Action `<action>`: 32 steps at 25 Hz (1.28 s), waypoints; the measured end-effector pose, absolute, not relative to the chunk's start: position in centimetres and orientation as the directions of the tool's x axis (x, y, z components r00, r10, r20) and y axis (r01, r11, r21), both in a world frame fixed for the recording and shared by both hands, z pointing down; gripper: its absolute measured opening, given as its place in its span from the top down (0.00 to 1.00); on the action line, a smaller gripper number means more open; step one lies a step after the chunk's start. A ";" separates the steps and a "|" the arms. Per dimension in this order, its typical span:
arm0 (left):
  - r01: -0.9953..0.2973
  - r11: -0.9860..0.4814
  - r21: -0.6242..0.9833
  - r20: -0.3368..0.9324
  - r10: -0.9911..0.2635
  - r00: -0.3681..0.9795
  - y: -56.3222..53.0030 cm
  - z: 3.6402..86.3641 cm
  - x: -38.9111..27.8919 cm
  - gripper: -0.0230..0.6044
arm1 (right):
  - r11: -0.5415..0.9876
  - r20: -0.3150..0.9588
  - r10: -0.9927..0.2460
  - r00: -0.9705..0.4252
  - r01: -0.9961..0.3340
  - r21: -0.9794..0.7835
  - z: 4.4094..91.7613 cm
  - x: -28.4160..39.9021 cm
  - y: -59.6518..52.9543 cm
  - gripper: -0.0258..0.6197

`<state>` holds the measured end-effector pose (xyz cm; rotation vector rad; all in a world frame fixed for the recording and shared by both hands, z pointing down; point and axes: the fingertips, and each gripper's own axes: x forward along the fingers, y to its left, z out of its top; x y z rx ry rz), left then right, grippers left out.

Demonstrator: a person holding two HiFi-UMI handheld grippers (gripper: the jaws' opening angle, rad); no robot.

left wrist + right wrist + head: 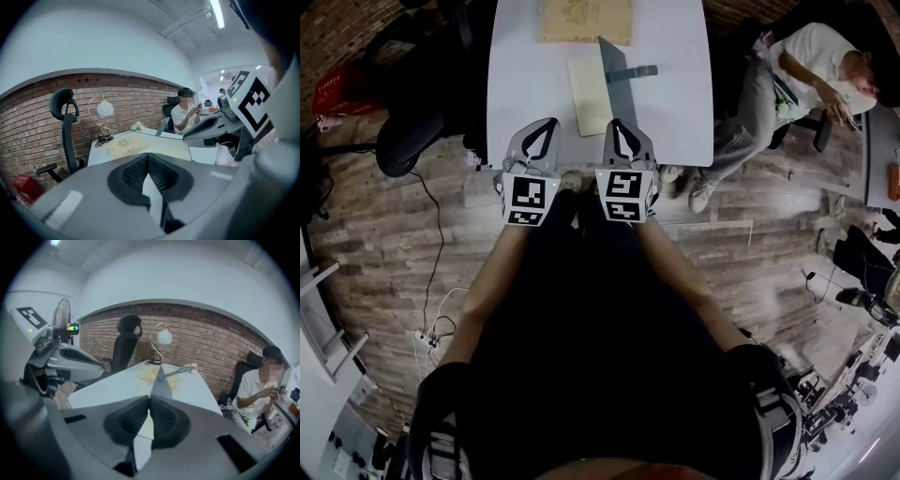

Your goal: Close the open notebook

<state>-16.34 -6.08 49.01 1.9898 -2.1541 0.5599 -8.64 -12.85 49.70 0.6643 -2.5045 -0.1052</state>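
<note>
Left gripper (pixel 549 123): jaws together, nothing between them, held over the near edge of the table (pixel 525 66). Right gripper (pixel 615 123): jaws likewise pressed together and empty, just beside the left one, pointing at the near end of the notebook (pixel 592 96) but not touching it. Notebook: lies mid-table, open, one cream page flat and facing up; its grey cover (pixel 615 64) stands on edge along the page's right side. Tan sheet (pixel 586 19): at the far end of the table, apart from the notebook. Seated person (pixel 811 61): right of the table, uninvolved. Task status: not begun, by the look of it; the cover has yet to be tipped leftward onto the page and pressed flat.
</note>
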 end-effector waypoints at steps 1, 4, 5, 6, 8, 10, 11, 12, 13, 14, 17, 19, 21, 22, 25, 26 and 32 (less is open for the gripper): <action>-0.985 0.052 -0.165 0.362 -0.926 -0.110 -6.0 49.1 -16.5 0.95 | 0.877 0.487 -0.476 -0.732 -0.434 0.205 49.8 -8.8 -12.8 0.93; -0.984 0.067 -0.164 0.366 -0.922 -0.124 -5.8 49.4 -17.1 0.95 | 0.886 0.497 -0.460 -0.736 -0.419 0.201 50.4 -9.5 -12.7 0.93; -0.984 0.071 -0.164 0.367 -0.921 -0.128 -5.7 49.4 -17.3 0.95 | 0.888 0.499 -0.455 -0.738 -0.413 0.201 50.5 -9.8 -12.6 0.93; -0.984 0.075 -0.164 0.367 -0.921 -0.131 -5.6 49.4 -17.5 0.95 | 0.891 0.500 -0.451 -0.739 -0.407 0.202 50.6 -10.0 -12.5 0.93; -0.983 0.082 -0.165 0.368 -0.920 -0.138 -5.3 49.4 -17.8 0.95 | 0.896 0.504 -0.442 -0.742 -0.396 0.203 50.7 -10.5 -12.3 0.93; -0.982 0.091 -0.164 0.369 -0.918 -0.147 -5.1 49.6 -18.3 0.95 | 0.902 0.510 -0.430 -0.745 -0.383 0.201 51.0 -11.0 -12.1 0.93; -0.982 0.097 -0.164 0.370 -0.916 -0.152 -5.1 49.7 -18.5 0.95 | 0.905 0.512 -0.424 -0.747 -0.377 0.200 51.2 -11.3 -12.0 0.93; -0.981 0.102 -0.165 0.371 -0.915 -0.158 -5.0 49.8 -18.8 0.95 | 0.908 0.514 -0.418 -0.749 -0.370 0.199 51.4 -11.6 -11.9 0.93; -0.980 0.107 -0.167 0.371 -0.914 -0.163 -4.9 49.9 -19.0 0.95 | 0.910 0.516 -0.412 -0.751 -0.363 0.198 51.5 -11.9 -11.8 0.93; -0.979 0.109 -0.171 0.370 -0.914 -0.166 -4.9 49.8 -19.2 0.95 | 0.913 0.518 -0.406 -0.753 -0.356 0.198 51.7 -12.2 -11.7 0.93; -0.976 0.124 -0.178 0.367 -0.912 -0.182 -4.6 49.7 -19.8 0.95 | 0.921 0.524 -0.389 -0.758 -0.336 0.197 52.2 -12.9 -11.4 0.93; -0.975 0.134 -0.178 0.373 -0.907 -0.193 -4.3 49.8 -20.2 0.95 | 0.926 0.530 -0.378 -0.759 -0.323 0.197 52.5 -13.4 -11.2 0.93; -0.973 0.138 -0.186 0.371 -0.907 -0.199 -4.3 49.5 -20.5 0.95 | 0.930 0.535 -0.367 -0.761 -0.309 0.199 52.8 -13.9 -11.1 0.93; -0.972 0.141 -0.187 0.370 -0.907 -0.203 -4.2 49.4 -20.6 0.95 | 0.932 0.538 -0.362 -0.761 -0.302 0.199 52.9 -14.1 -11.0 0.93; -0.971 0.160 -0.178 0.382 -0.898 -0.218 -3.7 49.9 -21.1 0.95 | 0.939 0.548 -0.345 -0.762 -0.281 0.200 53.5 -14.7 -10.7 0.93; -0.970 0.164 -0.178 0.383 -0.897 -0.222 -3.6 49.9 -21.2 0.95 | 0.941 0.553 -0.340 -0.761 -0.273 0.202 53.7 -14.8 -10.5 0.93; -0.966 0.189 -0.176 0.391 -0.887 -0.245 -2.8 50.2 -21.6 0.95 | 0.951 0.592 -0.306 -0.745 -0.220 0.216 55.5 -15.6 -9.7 0.93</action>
